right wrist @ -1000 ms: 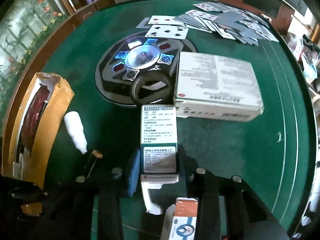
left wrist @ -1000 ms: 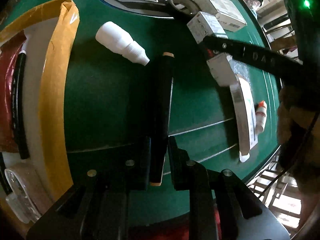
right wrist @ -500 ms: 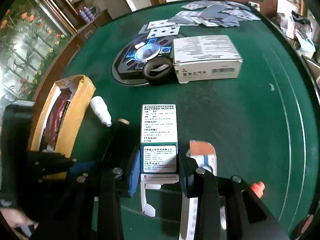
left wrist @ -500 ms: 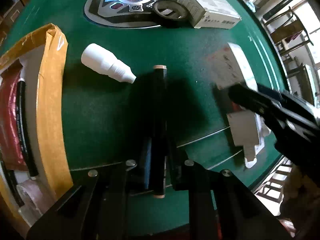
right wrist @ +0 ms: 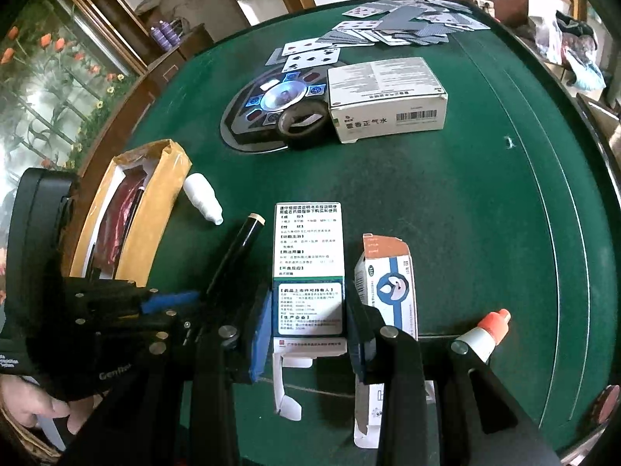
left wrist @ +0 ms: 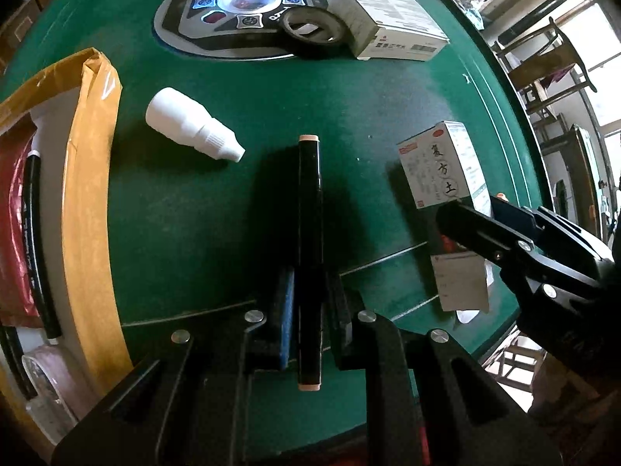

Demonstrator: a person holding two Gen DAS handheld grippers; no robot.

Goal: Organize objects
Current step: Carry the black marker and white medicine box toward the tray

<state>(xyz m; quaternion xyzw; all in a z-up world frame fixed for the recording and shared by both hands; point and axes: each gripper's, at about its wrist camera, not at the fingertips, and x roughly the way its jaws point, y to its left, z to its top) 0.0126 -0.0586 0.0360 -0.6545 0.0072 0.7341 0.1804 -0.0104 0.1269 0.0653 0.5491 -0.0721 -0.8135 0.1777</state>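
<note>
Left wrist view: your left claw (left wrist: 308, 303) gripped the black tube (left wrist: 309, 233); right claw (right wrist: 306, 334) clenched the medicine box (right wrist: 308, 268); white bottle (left wrist: 192, 126) at ten o'clock remained loose on the bench (left wrist: 233, 213).

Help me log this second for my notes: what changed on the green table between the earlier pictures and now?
The right gripper, shut on the green-labelled medicine box, carried it back from beside the large white box toward the near edge, next to the blue-and-white carton. The left gripper closed fully on the black tube. The white dropper bottle, tape roll and yellow envelope stayed put.
</note>
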